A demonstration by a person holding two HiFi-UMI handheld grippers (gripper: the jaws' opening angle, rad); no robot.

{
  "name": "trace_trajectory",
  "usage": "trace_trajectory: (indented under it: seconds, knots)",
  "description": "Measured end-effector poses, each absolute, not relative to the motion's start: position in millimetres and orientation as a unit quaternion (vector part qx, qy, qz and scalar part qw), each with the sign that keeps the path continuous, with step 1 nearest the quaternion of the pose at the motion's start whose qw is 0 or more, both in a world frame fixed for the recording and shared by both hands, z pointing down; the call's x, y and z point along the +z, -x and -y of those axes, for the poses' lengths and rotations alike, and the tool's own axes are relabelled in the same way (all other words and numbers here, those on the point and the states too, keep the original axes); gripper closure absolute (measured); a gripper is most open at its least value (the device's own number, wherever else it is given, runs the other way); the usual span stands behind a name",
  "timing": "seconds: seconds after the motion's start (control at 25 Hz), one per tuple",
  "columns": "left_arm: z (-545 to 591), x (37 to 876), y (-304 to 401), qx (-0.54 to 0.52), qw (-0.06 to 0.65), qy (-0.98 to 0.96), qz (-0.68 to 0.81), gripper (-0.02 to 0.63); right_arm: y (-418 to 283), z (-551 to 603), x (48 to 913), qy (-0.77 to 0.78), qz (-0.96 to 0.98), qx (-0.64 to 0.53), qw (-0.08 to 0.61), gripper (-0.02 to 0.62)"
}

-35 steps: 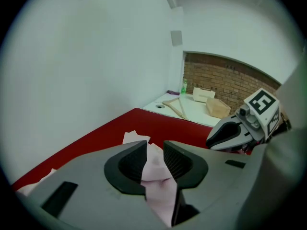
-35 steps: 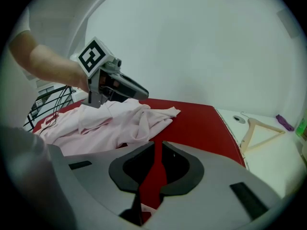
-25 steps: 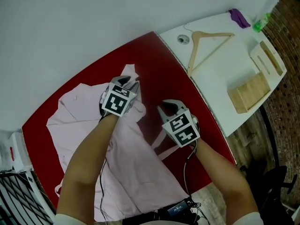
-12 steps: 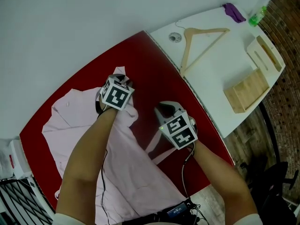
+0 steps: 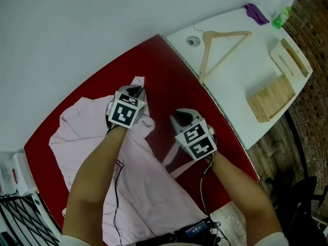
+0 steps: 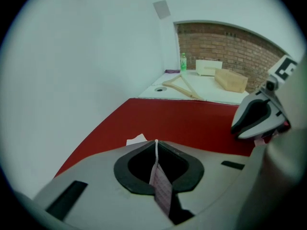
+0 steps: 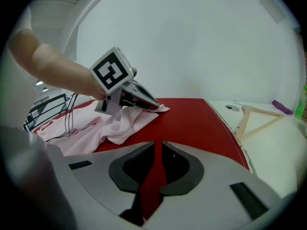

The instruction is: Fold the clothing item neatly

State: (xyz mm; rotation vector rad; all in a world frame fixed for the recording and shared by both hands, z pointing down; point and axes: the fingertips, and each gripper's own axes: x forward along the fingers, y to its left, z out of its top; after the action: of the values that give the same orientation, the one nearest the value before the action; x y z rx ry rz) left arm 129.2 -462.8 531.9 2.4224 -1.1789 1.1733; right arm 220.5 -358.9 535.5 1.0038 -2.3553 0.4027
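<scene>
A pink shirt (image 5: 143, 188) lies crumpled on the red table (image 5: 164, 60). My left gripper (image 5: 137, 89) is at the shirt's far edge. Its jaws have just closed and now pinch a thin fold of pink cloth (image 6: 160, 190); a pale corner (image 6: 136, 140) pokes out past the tips. The right gripper (image 5: 177, 114) hovers to the right, over bare red table, shut with only a narrow slit (image 7: 158, 145) showing red. A pink strip (image 5: 171, 160) runs under it; I cannot tell if it is held. The right gripper view shows the left gripper (image 7: 153, 104) on the shirt (image 7: 115, 126).
A white table (image 5: 241, 86) adjoins at the right with a wooden hanger (image 5: 220, 47), a wooden box (image 5: 270, 100), a white tray (image 5: 292, 60), a purple cloth (image 5: 255, 12) and a green bottle (image 5: 284, 17). Cables (image 5: 195, 229) hang at the near edge.
The left gripper's jaws have closed on the shirt's far edge, where they stood open before. Both hands have stayed nearly where they were.
</scene>
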Motion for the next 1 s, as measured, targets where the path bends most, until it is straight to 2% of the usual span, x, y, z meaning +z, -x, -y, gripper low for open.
trace_trajectory:
  seconds: [0.28,0.6,1.0]
  knots:
    - [429,500,-142,0.307,0.123,-0.869,0.367,0.589,-205,374,515,-0.376,0.888,0.159,0.213,0.563]
    - [404,481,-137,0.238,0.167,-0.885,0.364,0.589,-194,392,510,-0.37,0.867,0.329,0.061,0.563]
    - [396,469,-137,0.206,0.175,-0.891,0.365,0.589,-192,407,513,-0.36,0.8,0.476,-0.058,0.552]
